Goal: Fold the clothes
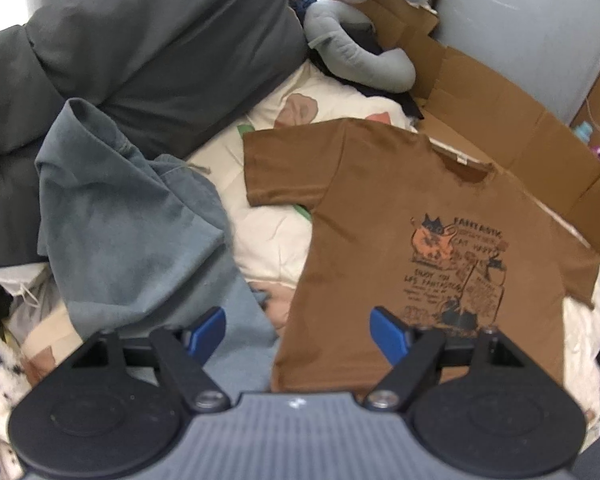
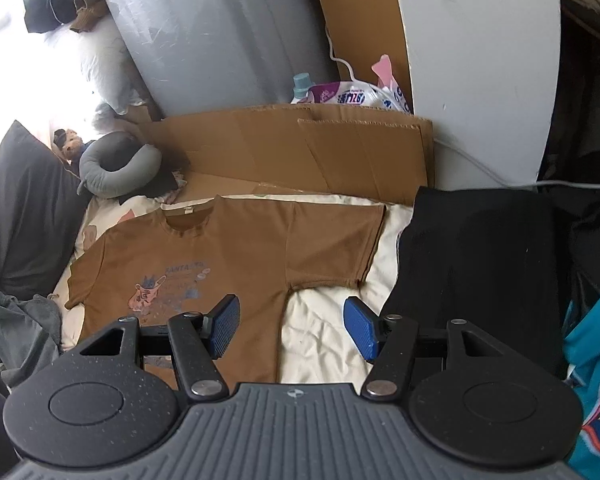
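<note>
**Brown tee lies flat between two open grippers**

Lying spread face-up on the cream printed bed cover (image 1: 260, 236), the brown short-sleeved cotton T-shirt with a cat print (image 1: 400, 208) has both sleeves out to the sides and its collar toward the flattened cardboard sheets (image 1: 500, 120) at the cover's far edge. At the cover's left edge a crumpled grey-blue garment (image 1: 132, 232) sits in a heap, beside a dark grey pillow (image 1: 160, 48). The left gripper (image 1: 298, 334) hovers over the near edge with its blue pads wide apart and nothing between them; the shirt's left hem corner lies just ahead and to its right. The right gripper (image 2: 292, 330) is likewise spread wide and empty, straddling the shirt's right side seam, with the right sleeve ahead of it. Near the cover's right edge a folded black garment (image 2: 480, 264) rests flat.

The shirt's long axis runs from the near edge toward the cardboard, so each gripper faces its own side. As it lies, the shirt is unfolded; a fold along that axis would likely want both hem corners taken together.
</note>
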`<state>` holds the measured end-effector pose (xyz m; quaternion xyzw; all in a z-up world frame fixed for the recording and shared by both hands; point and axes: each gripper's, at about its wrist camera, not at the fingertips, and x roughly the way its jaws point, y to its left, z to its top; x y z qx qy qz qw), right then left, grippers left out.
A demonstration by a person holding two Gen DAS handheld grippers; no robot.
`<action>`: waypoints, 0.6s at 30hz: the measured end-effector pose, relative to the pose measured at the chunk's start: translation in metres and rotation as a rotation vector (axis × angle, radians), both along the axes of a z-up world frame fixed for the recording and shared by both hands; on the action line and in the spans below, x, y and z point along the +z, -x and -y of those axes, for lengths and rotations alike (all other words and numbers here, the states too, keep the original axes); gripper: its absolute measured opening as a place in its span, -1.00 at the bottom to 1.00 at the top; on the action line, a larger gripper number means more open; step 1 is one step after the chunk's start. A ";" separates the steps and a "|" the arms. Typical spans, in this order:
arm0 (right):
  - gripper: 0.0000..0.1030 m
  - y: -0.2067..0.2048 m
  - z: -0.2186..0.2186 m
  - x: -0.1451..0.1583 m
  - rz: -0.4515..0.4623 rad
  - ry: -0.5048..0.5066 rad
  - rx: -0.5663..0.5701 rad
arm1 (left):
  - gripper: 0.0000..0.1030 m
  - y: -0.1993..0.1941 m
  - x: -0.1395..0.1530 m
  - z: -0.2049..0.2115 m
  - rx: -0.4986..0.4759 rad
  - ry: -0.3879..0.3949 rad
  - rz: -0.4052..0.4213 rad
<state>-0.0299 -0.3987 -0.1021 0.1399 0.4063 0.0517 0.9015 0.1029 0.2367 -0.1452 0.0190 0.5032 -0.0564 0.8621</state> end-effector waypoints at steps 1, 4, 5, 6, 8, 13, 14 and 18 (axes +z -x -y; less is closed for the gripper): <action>0.24 0.001 0.000 -0.006 -0.005 -0.002 0.002 | 0.58 0.000 -0.003 0.000 -0.003 -0.008 -0.001; 0.24 0.002 -0.003 -0.025 -0.017 -0.011 0.017 | 0.58 0.002 -0.015 -0.003 -0.001 -0.011 0.000; 0.24 0.002 -0.006 -0.033 -0.022 -0.014 0.024 | 0.58 0.003 -0.019 -0.004 0.000 -0.009 -0.001; 0.24 0.003 -0.009 -0.041 -0.031 -0.015 0.030 | 0.58 0.005 -0.024 -0.005 -0.001 -0.009 -0.003; 0.24 0.004 -0.015 -0.057 -0.052 -0.020 0.042 | 0.57 0.007 -0.036 -0.007 -0.005 -0.013 -0.011; 0.24 0.009 -0.036 -0.099 -0.111 -0.041 0.084 | 0.57 0.014 -0.066 -0.011 -0.018 -0.029 -0.052; 0.24 0.010 -0.040 -0.107 -0.122 -0.041 0.096 | 0.57 0.016 -0.072 -0.011 -0.021 -0.032 -0.061; 0.24 0.015 -0.057 -0.136 -0.159 -0.040 0.149 | 0.57 0.019 -0.098 -0.016 -0.014 -0.037 -0.089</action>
